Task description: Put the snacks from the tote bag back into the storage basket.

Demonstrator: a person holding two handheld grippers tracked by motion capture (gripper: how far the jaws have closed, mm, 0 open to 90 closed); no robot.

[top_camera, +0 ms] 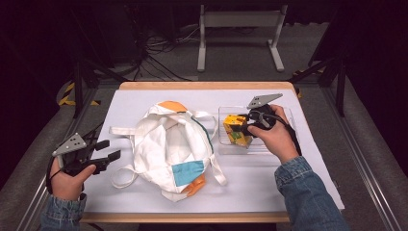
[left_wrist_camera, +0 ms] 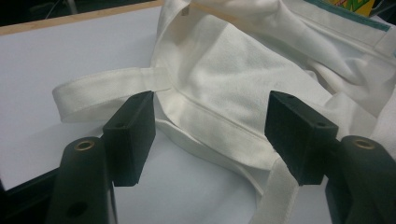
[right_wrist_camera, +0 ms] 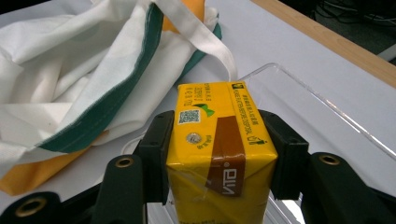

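Note:
A yellow drink carton [top_camera: 234, 129] with a brown band stands in a clear plastic tray [top_camera: 255, 148] at the right of the table. My right gripper [top_camera: 243, 126] is shut on it, one black pad pressed against each side of the carton [right_wrist_camera: 212, 105]. The tray's clear wall [right_wrist_camera: 299, 91] curves just behind it. A crumpled white cloth bag [top_camera: 168, 144] with teal and orange patches lies in the middle. At the left, my left gripper [top_camera: 109, 149] stands open and points at the bag. Its jaws [left_wrist_camera: 212, 116] hang just short of the bag's hem, with a white strap loop [left_wrist_camera: 102, 91] beyond them.
A white mat [top_camera: 269, 187] covers the wooden table, whose edge [top_camera: 202, 85] runs along the far side. The bag's straps [top_camera: 120, 131] trail towards the left. Behind the table, a white metal frame [top_camera: 240, 21] and cables stand on the grey floor.

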